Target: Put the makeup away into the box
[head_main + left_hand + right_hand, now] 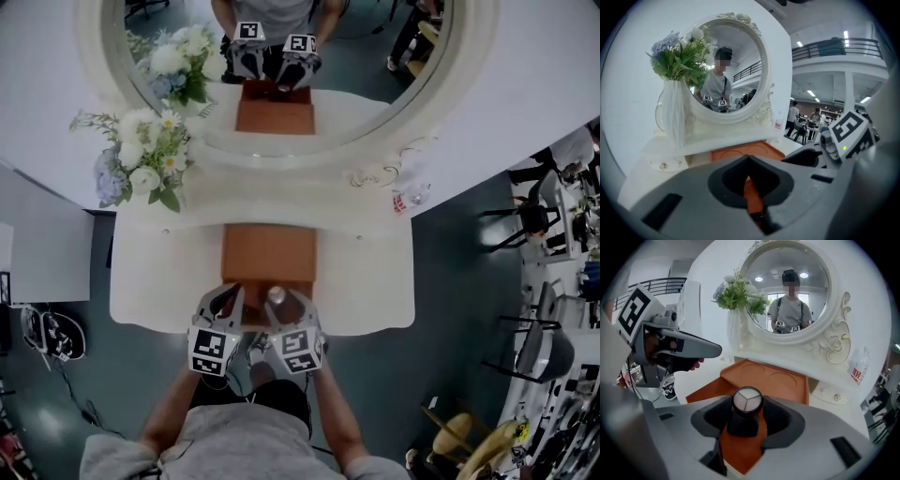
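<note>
One makeup bottle (pixel 747 401) sits clamped in the right gripper (pixel 747 422) over the orange box (pixel 780 380), ready for dropping in; the left gripper (pixel 749 183) is closed and empty.

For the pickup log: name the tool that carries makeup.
The right tool grips a small dark bottle with a round silvery cap; the left tool holds nothing between its jaws.

A white dressing table (pixel 375 291) stands against a white wall (pixel 37 84) and carries a round mirror in an ornate white frame (pixel 375 155). A bouquet of white and blue flowers (pixel 141 164) sits at the table's far left corner. The dark grey-green floor (pixel 450 234) holds black chairs (pixel 530 220) at the right. Strip ceiling lights (pixel 846 35) shine overhead.
</note>
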Available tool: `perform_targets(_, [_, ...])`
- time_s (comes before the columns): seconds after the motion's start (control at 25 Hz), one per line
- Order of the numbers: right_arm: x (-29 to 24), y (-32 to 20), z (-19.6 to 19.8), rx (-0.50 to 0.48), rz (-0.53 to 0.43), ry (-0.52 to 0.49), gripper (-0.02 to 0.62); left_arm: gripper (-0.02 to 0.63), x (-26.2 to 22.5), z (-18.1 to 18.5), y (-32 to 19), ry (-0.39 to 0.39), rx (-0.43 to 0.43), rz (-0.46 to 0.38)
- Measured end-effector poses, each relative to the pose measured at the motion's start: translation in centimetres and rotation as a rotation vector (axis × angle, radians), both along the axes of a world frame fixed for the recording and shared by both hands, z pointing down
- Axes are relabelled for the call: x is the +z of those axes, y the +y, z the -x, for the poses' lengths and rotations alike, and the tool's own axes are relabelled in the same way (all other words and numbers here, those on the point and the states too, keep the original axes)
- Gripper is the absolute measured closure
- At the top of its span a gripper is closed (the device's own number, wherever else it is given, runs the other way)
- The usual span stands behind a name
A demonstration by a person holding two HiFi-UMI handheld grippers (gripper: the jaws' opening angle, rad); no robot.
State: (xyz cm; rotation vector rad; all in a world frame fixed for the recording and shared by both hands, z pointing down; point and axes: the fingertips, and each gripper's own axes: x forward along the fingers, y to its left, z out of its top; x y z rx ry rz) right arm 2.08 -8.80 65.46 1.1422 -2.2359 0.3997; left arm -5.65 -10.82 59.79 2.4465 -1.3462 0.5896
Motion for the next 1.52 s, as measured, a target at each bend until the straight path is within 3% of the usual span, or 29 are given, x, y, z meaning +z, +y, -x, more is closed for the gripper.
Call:
perform_targets(0.84, [5.6, 0.2, 0.7, -0.066, 0.132, 0.216, 0.376, 0.606, 2.2, 1.6, 0.7, -0.009, -0.055, 0.035])
perform_targets(1.2, [6.0, 0.8, 1.4, -0.05, 0.173, 0.154, 0.353, 0.606, 1.9, 2.1, 0.8, -0.009, -0.055, 0.035])
perform_targets(1.52, [3.4, 0.0, 0.6, 0.002, 0.108, 0.1, 0.353, 0.606, 0.7, 2.0, 0.6, -0.006, -0.042, 0.005])
